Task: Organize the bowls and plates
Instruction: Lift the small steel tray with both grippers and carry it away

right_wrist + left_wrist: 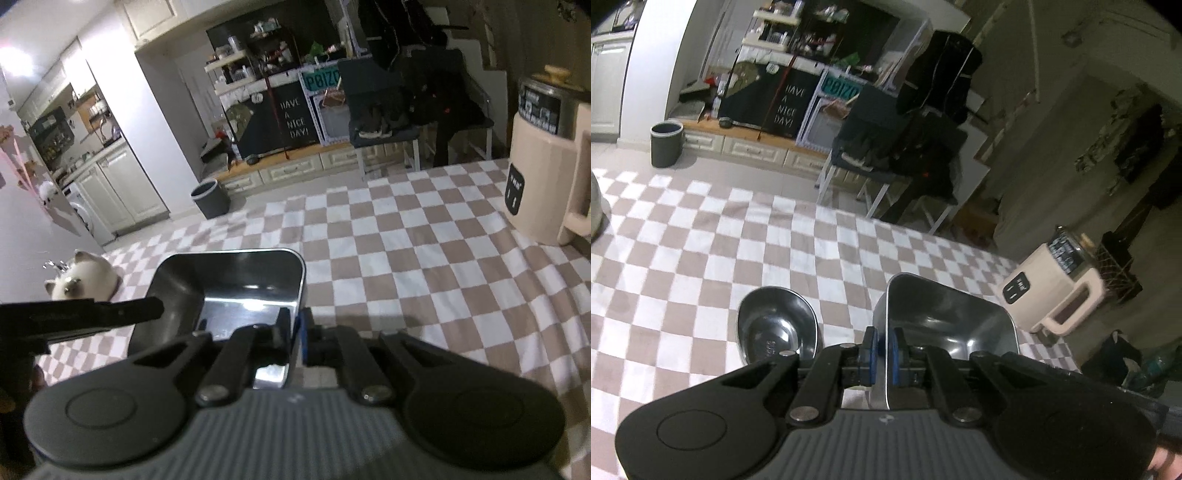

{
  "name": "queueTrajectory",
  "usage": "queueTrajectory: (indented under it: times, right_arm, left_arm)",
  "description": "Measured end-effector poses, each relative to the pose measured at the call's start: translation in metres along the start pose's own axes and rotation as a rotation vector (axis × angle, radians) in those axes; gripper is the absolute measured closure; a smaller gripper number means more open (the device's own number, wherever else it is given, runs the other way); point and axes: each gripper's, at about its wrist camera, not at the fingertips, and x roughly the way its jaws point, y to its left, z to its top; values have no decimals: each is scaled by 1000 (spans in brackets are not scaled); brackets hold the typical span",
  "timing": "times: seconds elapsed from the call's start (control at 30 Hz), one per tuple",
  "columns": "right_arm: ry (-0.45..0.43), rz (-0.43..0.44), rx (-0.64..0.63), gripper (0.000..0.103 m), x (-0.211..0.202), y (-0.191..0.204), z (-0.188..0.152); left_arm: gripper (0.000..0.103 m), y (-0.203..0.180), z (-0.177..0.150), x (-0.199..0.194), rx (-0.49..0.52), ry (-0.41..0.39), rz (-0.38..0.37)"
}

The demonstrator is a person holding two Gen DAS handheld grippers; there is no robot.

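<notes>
A rectangular steel tray (956,325) is held above the checkered tablecloth (701,258). My left gripper (885,354) is shut on the tray's left wall, blue pads on both sides. My right gripper (295,339) is shut on the right wall of the same tray (229,288). The left gripper's body shows as a dark bar (81,314) over the tray's left side in the right wrist view. A round steel bowl (775,328) sits on the cloth just left of the tray.
A beige electric kettle (1056,291) stands at the table's right edge; it also shows in the right wrist view (546,162). A white cat-shaped ceramic piece (83,277) sits at the left. Beyond the table are a chair with dark clothes (905,147) and a bin (666,144).
</notes>
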Motion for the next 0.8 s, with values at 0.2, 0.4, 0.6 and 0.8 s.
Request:
queueTrajectory:
  times: [0.2, 0.4, 0.6, 0.8]
  right_arm:
    - [-61, 60, 33, 96, -20, 11, -5]
    - [-86, 116, -8, 94, -29, 27, -14]
    - [-93, 158, -29, 94, -33, 47, -23]
    - [-81, 218, -55, 93, -29, 73, -30]
  left_arm:
    - [95, 5, -5, -41, 6, -35, -9]
    - [95, 15, -11, -79, 10, -76, 23]
    - [95, 33, -17, -113, -11, -120, 42]
    - [95, 62, -26, -148, -35, -152, 81]
